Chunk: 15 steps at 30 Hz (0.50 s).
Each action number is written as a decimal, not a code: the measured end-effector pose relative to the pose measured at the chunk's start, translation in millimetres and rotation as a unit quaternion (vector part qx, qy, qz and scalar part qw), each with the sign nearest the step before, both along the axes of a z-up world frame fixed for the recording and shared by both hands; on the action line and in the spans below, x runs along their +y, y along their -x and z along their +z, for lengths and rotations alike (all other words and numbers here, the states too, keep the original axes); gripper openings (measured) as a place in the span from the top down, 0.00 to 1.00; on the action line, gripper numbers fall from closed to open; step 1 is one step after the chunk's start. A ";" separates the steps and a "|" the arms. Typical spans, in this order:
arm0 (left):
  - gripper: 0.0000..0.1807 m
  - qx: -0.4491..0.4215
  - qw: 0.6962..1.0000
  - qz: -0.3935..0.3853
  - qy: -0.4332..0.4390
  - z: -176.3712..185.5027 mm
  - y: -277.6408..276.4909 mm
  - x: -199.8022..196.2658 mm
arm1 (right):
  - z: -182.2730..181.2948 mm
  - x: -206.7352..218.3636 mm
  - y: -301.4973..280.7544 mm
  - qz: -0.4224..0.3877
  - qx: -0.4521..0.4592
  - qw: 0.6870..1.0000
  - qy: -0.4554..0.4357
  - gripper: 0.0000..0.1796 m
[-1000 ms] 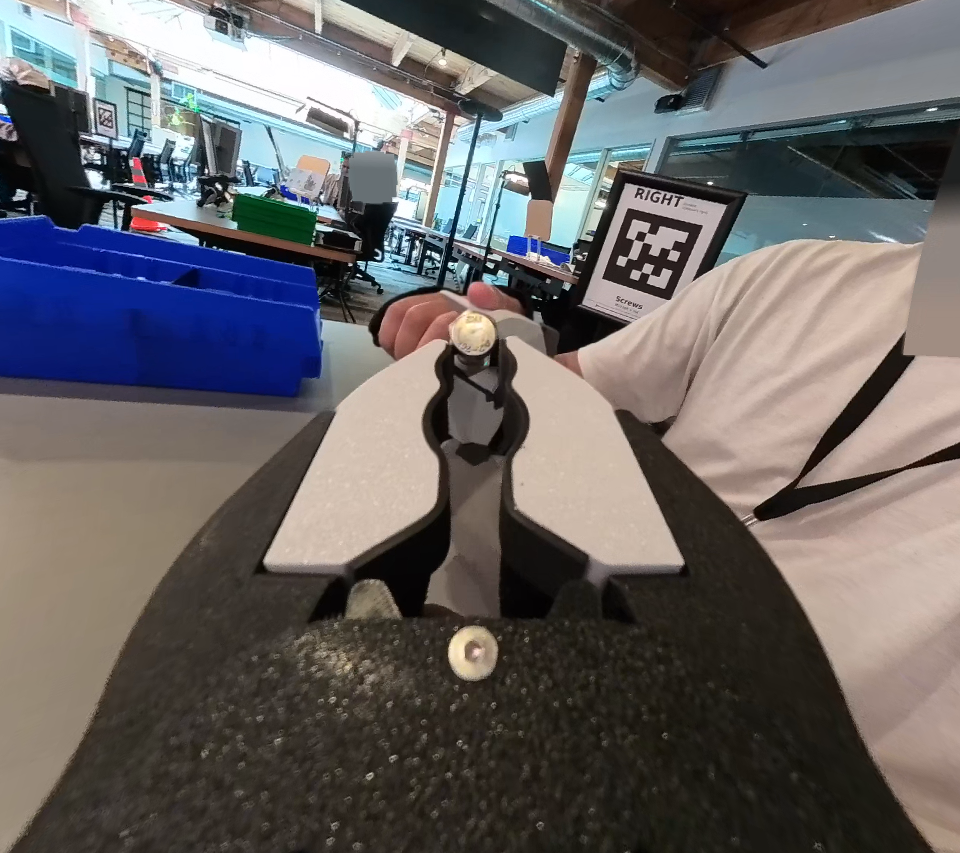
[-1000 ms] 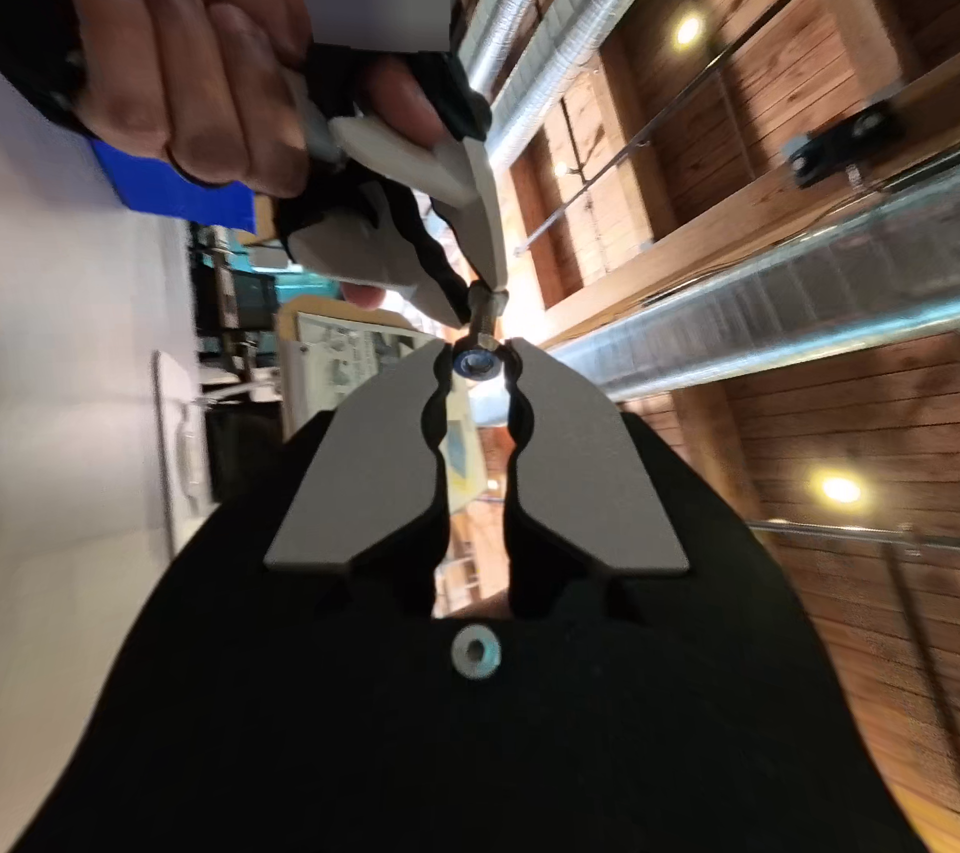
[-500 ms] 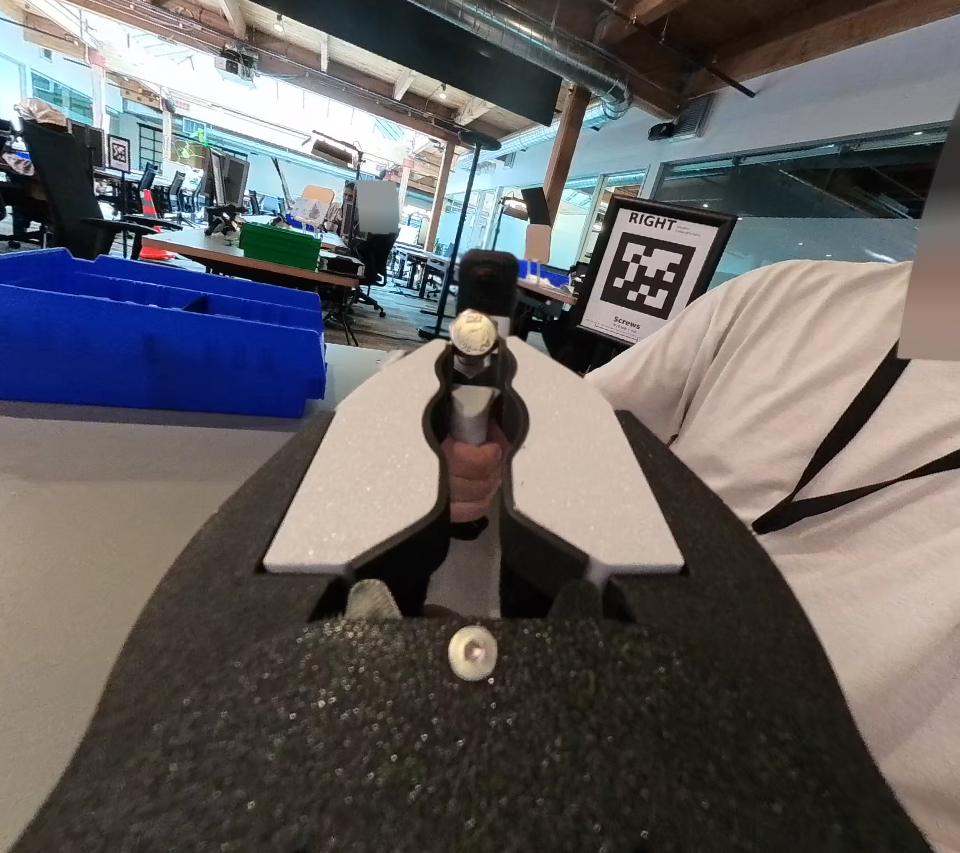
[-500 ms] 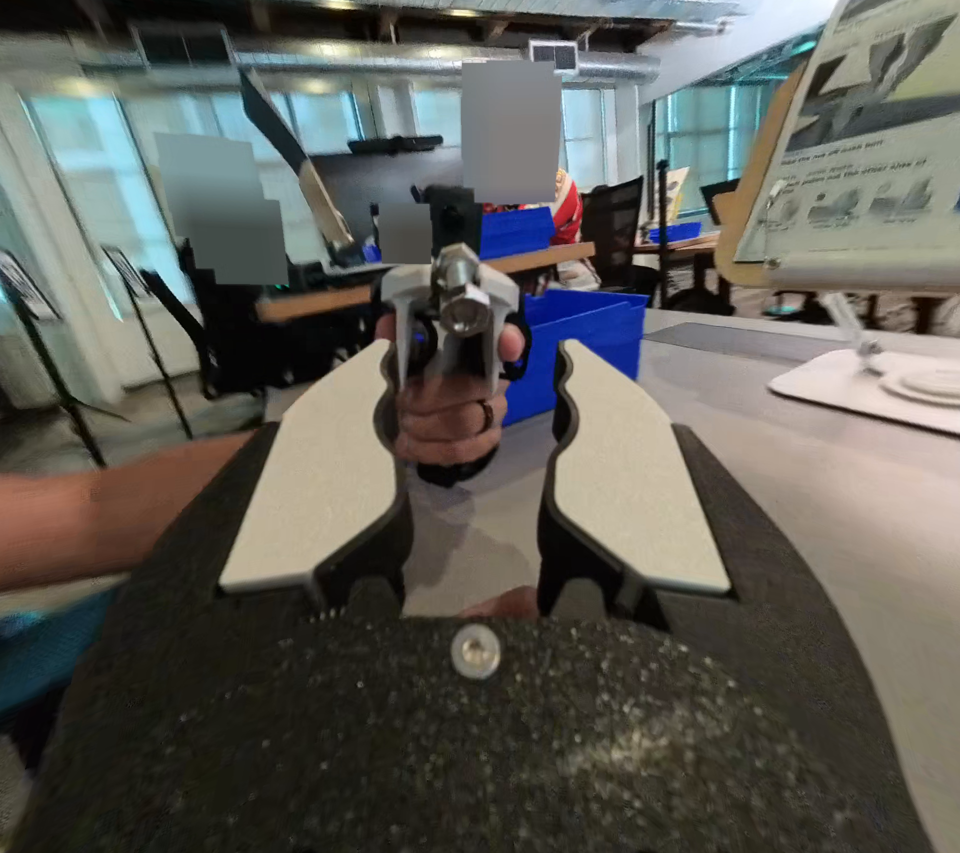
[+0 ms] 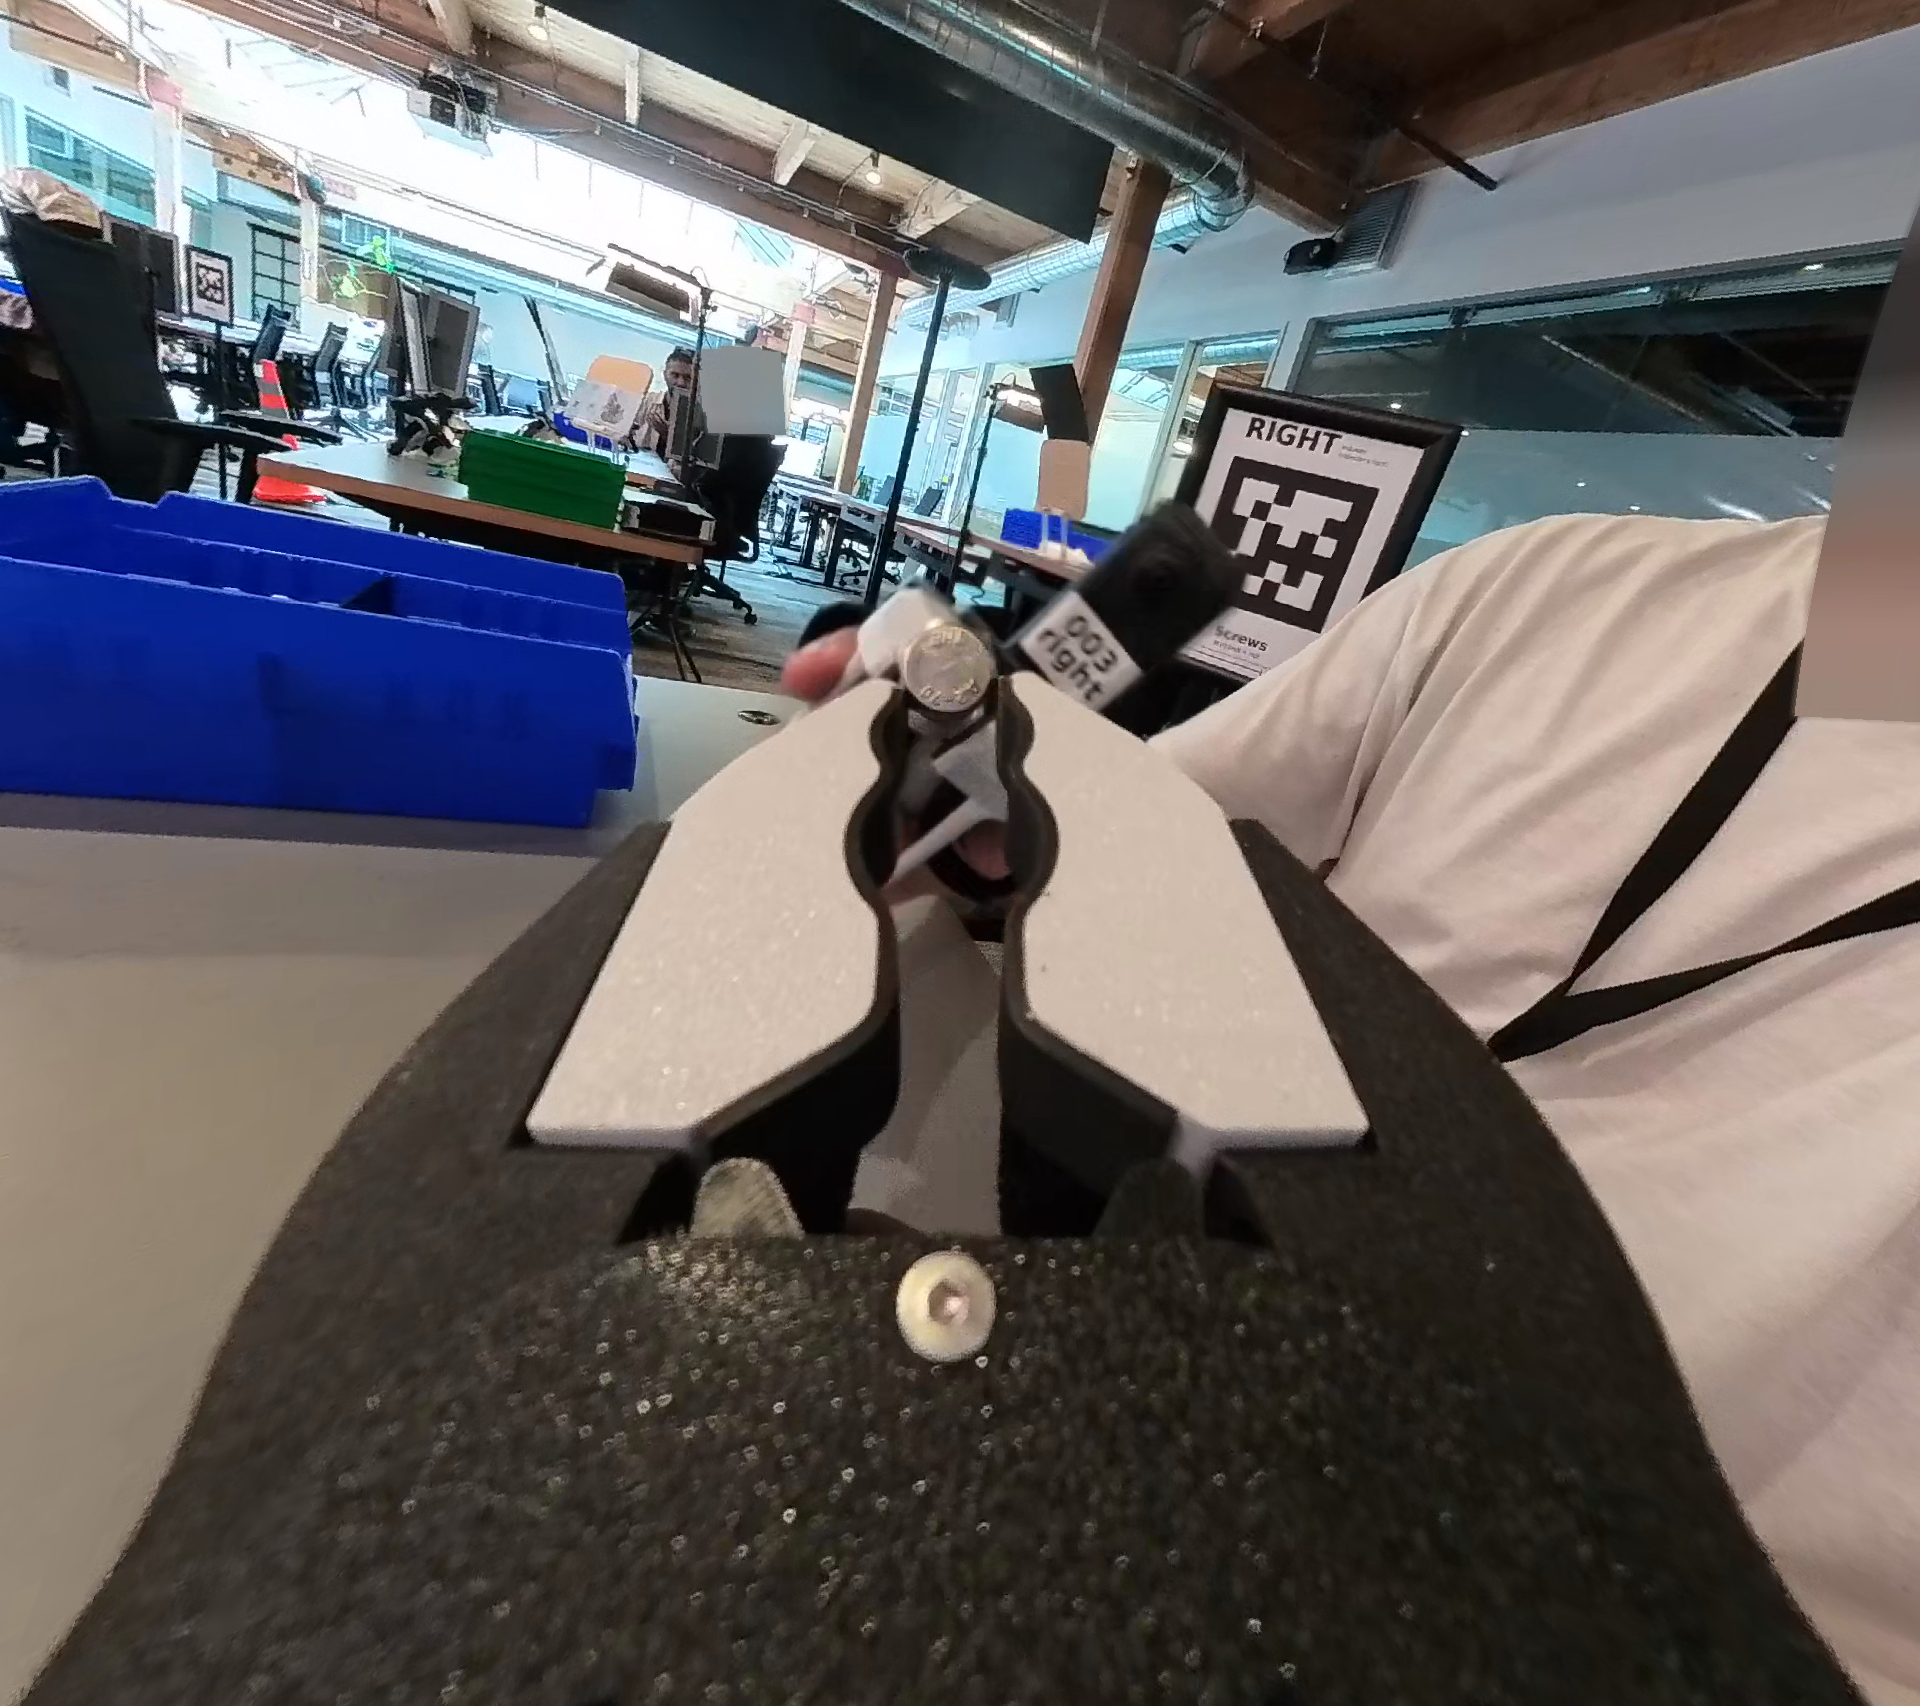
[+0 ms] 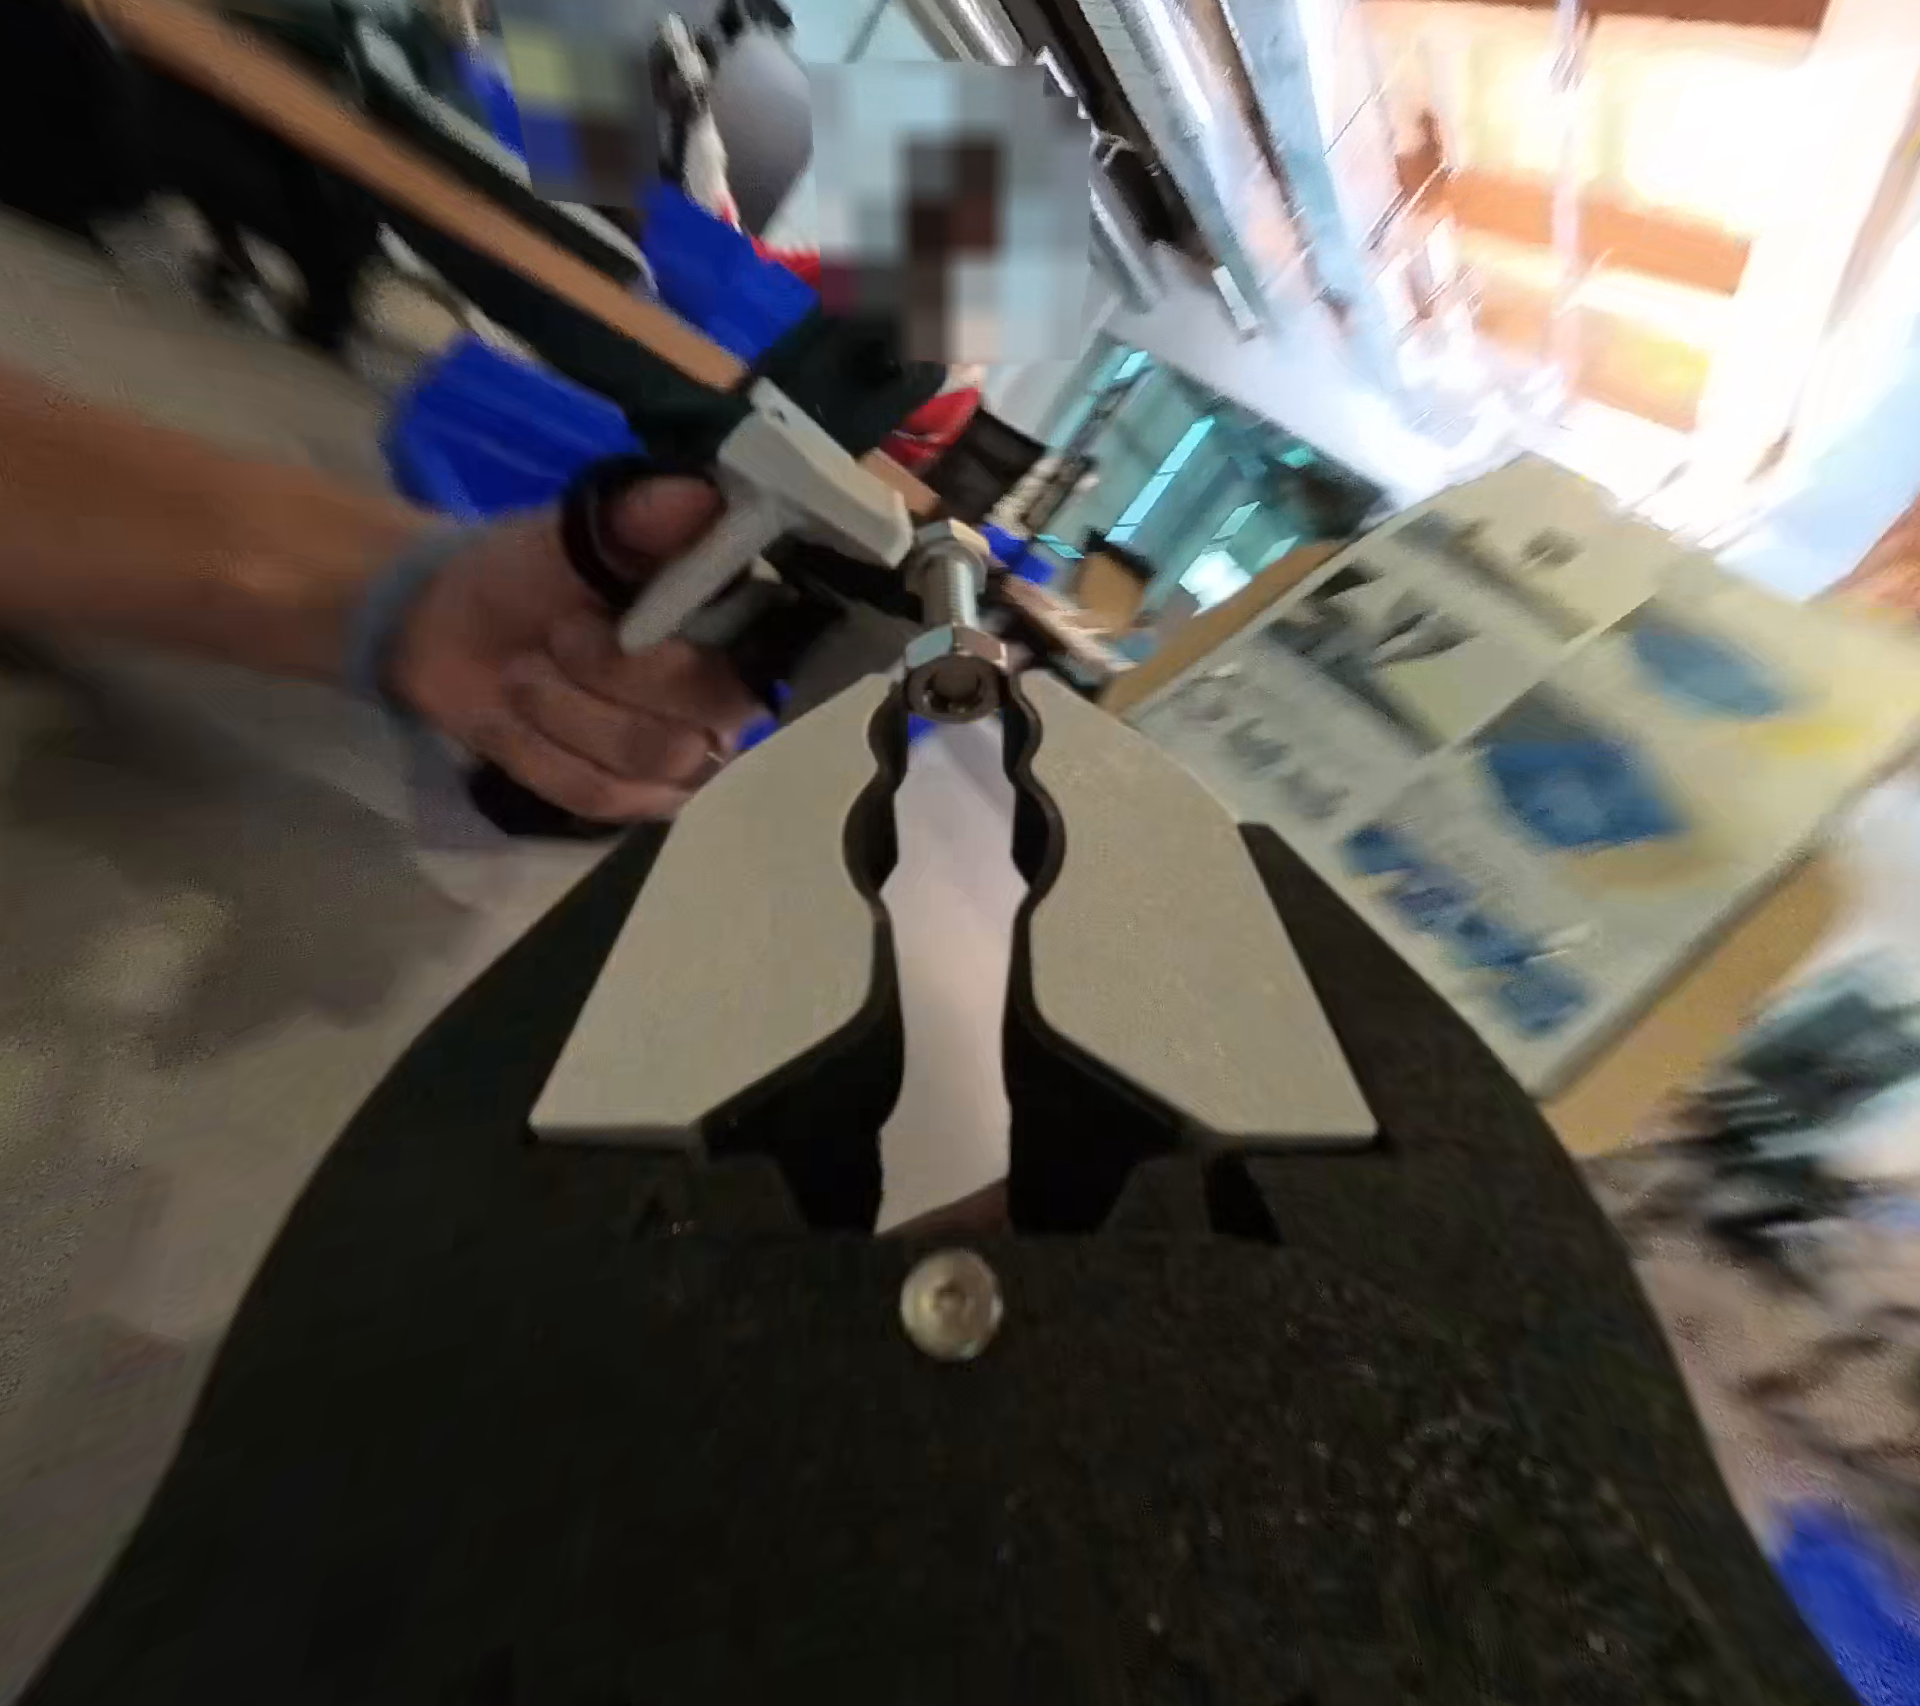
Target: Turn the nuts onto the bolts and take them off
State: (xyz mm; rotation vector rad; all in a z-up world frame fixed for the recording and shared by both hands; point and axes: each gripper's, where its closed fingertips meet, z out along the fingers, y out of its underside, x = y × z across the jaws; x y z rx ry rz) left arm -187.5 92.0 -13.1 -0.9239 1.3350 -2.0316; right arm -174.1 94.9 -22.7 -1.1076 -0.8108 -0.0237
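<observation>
My left gripper [image 5: 945, 706] is shut on the head end of a steel bolt [image 5: 943, 667], held level above the grey table [image 5: 260, 981]. In the right wrist view the bolt's threaded shaft [image 6: 945, 594] runs from the left gripper's fingers [image 6: 821, 493] toward me. My right gripper [image 6: 951, 706] is shut on a hex nut [image 6: 953, 650] on the near end of that shaft. The right gripper also shows behind the bolt in the left wrist view [image 5: 1132, 607], rolled to one side. The right wrist view is blurred by motion.
A blue divided bin [image 5: 312, 669] stands on the table at the left. A framed marker sign [image 5: 1314, 534] stands behind the grippers. The person's white shirt [image 5: 1507, 825] fills the right. An instruction sheet on a stand [image 6: 1507, 773] is at the right of the right wrist view.
One second ago my right gripper was shut on the nut. Half a second ago it was open and backed off. Now it is shut on the nut again and rolling. My left gripper kept hold of the bolt.
</observation>
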 end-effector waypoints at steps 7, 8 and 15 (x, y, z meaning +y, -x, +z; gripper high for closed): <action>0.92 0.003 1.000 -0.001 0.007 -0.4 0.0 1.9 | 9.4 2.0 -5.5 -0.196 -0.359 0.859 -0.309 0.90; 0.92 0.003 1.000 -0.001 0.008 -0.5 -0.1 1.9 | 10.7 1.8 -6.0 -0.210 -0.389 0.830 -0.338 0.90; 0.92 0.010 1.000 -0.009 0.006 -2.7 -2.2 -2.1 | 10.8 -3.1 -8.0 -0.232 -0.431 0.767 -0.416 0.90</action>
